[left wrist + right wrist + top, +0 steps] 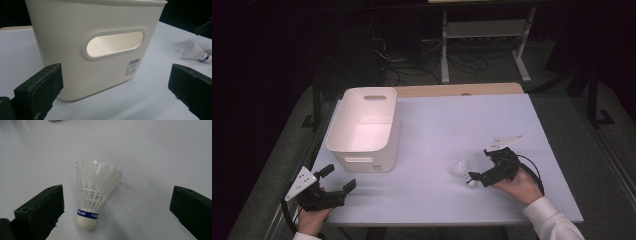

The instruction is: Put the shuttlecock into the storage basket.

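I am holding my right gripper (473,177) with its jaws spread wide around the shuttlecock, not yet pinching it. Going by size: the white table (452,130) is carrying the white plastic bin (364,129) at far left, and my left gripper (346,189) is waiting open near it, gripping nothing. The shuttlecock (93,195) is lying near right, cork toward me. I judge this the grasping step; next I should be closing gently on the cork.

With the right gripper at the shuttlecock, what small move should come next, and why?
Probably close the right gripper on the white feathered shuttlecock: its jaws stand open on either side of it, cork end nearest, while it lies untouched on the white table.
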Demonstrator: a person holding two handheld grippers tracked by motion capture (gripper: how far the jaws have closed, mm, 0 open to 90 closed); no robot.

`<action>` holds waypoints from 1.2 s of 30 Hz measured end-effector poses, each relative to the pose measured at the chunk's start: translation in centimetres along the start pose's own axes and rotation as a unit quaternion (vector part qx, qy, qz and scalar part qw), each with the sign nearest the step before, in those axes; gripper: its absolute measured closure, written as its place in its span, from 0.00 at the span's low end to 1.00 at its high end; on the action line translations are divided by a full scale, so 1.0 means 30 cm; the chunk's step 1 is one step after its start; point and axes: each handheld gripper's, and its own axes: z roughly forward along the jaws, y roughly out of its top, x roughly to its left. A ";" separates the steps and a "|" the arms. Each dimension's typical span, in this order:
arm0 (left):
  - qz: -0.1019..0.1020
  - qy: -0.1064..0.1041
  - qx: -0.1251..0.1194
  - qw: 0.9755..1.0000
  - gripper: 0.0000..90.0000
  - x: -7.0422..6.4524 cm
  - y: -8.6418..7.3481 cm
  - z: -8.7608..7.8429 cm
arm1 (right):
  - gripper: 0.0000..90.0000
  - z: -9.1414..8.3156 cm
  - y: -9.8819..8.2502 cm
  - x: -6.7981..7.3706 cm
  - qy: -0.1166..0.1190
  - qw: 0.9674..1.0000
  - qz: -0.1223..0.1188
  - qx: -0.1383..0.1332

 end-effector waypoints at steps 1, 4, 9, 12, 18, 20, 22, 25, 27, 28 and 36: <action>-0.001 0.000 -0.001 1.000 0.00 0.000 0.000 0.000 | 0.00 0.000 0.000 0.000 0.000 1.000 0.000 0.000; -0.001 0.000 -0.001 1.000 0.00 0.000 0.000 0.000 | 0.00 0.008 -0.001 0.005 0.002 1.000 0.002 0.008; -0.002 -0.001 -0.003 1.000 0.00 -0.002 0.000 0.001 | 0.00 0.018 -0.004 0.007 0.005 1.000 0.002 0.014; -0.002 -0.001 -0.003 1.000 0.00 -0.003 0.000 0.001 | 0.00 0.021 -0.006 0.008 0.004 1.000 0.001 0.016; -0.001 -0.002 -0.001 1.000 0.00 -0.001 0.000 0.001 | 0.00 0.031 -0.010 0.013 0.007 1.000 0.005 0.028; -0.002 -0.002 -0.002 1.000 0.00 -0.002 0.000 0.001 | 0.00 0.032 -0.010 0.015 0.009 0.999 0.007 0.030; -0.001 -0.002 -0.001 1.000 0.00 -0.002 0.000 0.001 | 0.00 0.037 -0.012 0.014 0.007 0.999 0.001 0.033; -0.002 -0.002 -0.003 1.000 0.00 -0.002 0.000 0.001 | 0.00 0.041 -0.014 0.018 0.010 0.999 0.005 0.039; 0.000 -0.002 -0.001 1.000 0.00 -0.001 0.000 0.001 | 0.00 0.045 -0.016 0.018 0.011 0.999 0.003 0.044; 0.000 -0.002 -0.001 1.000 0.00 -0.001 0.000 0.001 | 0.00 0.046 -0.017 0.018 0.012 0.999 0.002 0.044; -0.003 -0.003 -0.003 1.000 0.00 -0.002 0.000 0.002 | 0.00 0.055 -0.021 0.023 0.013 0.998 0.003 0.057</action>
